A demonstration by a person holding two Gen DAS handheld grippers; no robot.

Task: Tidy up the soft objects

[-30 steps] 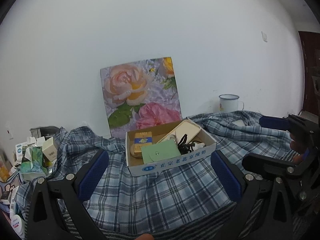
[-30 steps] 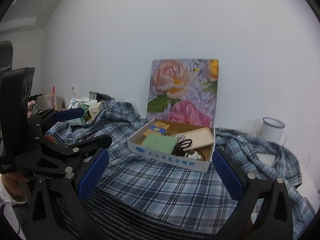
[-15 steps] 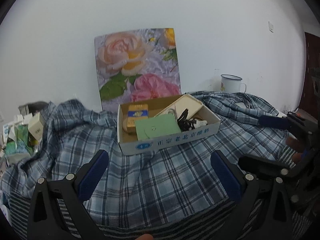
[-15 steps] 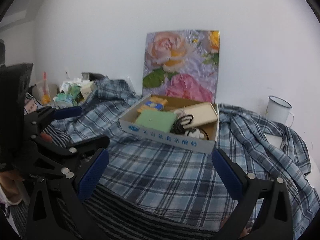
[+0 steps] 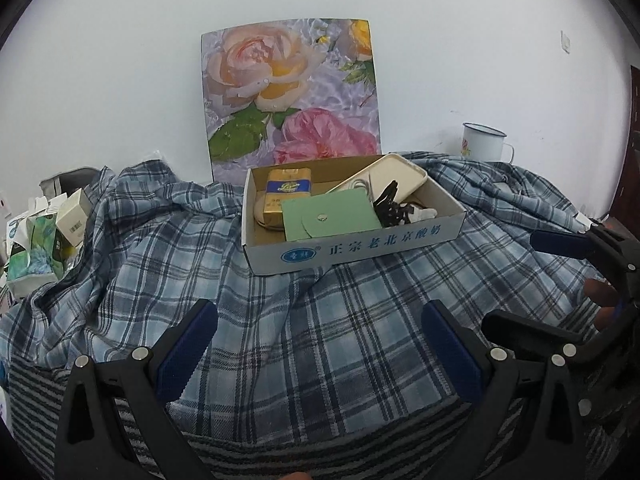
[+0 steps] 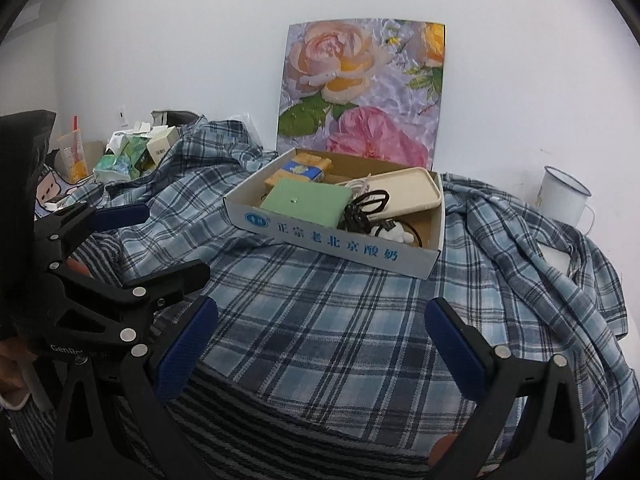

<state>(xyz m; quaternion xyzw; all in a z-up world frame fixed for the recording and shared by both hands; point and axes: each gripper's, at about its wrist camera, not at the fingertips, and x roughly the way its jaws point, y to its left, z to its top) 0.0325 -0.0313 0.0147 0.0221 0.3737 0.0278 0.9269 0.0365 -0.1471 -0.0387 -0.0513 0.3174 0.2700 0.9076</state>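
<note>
Both claws, left claw (image 5: 320, 344) and right claw (image 6: 322, 344), have come lower and closer over the plaid shirt (image 5: 328, 328), spread wide, holding nothing. The shirt lies crumpled across the surface, beneath the cardboard box (image 5: 352, 246). Flower picture (image 5: 292, 92) stands behind. Judgement: grasp imminent.
</note>
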